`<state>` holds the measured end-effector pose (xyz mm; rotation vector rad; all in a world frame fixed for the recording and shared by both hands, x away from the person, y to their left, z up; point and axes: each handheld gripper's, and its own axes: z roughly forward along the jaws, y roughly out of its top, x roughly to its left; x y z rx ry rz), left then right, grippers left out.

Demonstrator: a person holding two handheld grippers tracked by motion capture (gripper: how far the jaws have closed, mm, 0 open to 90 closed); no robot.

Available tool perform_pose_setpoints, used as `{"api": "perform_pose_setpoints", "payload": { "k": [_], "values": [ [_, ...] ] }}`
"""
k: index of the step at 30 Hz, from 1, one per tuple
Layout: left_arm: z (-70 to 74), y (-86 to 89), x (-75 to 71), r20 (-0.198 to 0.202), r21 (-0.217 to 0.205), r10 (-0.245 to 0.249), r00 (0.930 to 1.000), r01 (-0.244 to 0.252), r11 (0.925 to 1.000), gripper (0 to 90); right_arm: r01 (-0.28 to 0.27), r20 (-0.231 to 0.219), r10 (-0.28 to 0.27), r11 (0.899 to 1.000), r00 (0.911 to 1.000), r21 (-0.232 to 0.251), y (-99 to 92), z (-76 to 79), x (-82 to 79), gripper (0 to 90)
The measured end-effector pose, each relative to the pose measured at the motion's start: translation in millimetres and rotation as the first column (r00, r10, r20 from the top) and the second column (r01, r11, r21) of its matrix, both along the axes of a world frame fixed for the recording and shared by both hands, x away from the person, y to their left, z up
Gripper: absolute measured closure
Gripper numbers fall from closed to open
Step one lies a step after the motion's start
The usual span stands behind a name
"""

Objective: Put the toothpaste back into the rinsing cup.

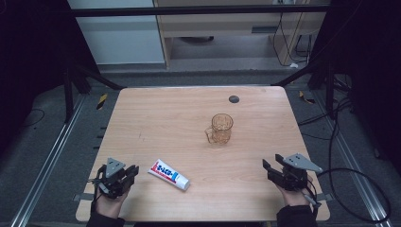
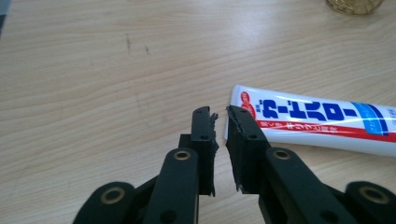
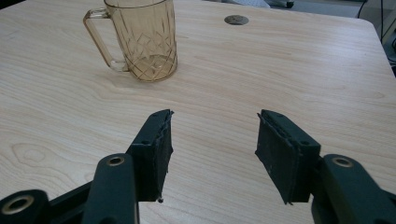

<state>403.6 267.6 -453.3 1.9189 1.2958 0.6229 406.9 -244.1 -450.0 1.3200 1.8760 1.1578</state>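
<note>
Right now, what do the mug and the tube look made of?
Mug: clear amber, likely plastic or glass; the table shows through its cut-diamond pattern, handle moulded in one piece. Tube: glossy white, probably soft plastic or laminate, printed in blue and red, flat crimped end.

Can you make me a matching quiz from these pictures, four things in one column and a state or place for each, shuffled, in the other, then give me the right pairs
Things:
1. toothpaste tube
2. amber glass mug
3. left claw
4. right claw

States or places:
A. jaws wide apart, holding nothing
B. upright near the middle of the table, handle toward the left claw's side
C. lying flat near the front edge, close to the left claw
D. jaws nearly together, a narrow gap, holding nothing

Pairs: 1-C, 2-B, 3-D, 4-A
</note>
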Motion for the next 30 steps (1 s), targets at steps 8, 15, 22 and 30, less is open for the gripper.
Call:
{"api": "perform_pose_setpoints", "payload": {
  "k": [8,15,22,30],
  "values": [
    [-5.7,-10.0,1.3,-0.036,0.015,-0.037,0.9987,0.037,0.9992,86.6,-0.023,-0.014,0.022,1.000,0.9996,-0.014,3.9,-4.0,1.8,44.7],
    [-11.5,-18.7,6.7,-0.062,0.014,-0.051,0.9968,0.052,0.9986,88.5,-0.037,-0.015,0.037,0.999,0.9992,-0.028,7.9,-6.4,2.7,44.5],
    [-18.6,-28.6,15.9,-0.094,0.020,-0.065,0.9934,0.067,0.9975,88.6,-0.048,-0.024,0.047,0.998,0.9986,-0.038,9.5,-8.2,4.0,43.3],
    [-23.2,-35.8,22.5,-0.108,0.022,-0.069,0.9918,0.071,0.9972,88.6,-0.054,-0.024,0.053,0.998,0.9983,-0.040,10.1,-9.3,5.1,42.6]
  ]
}}
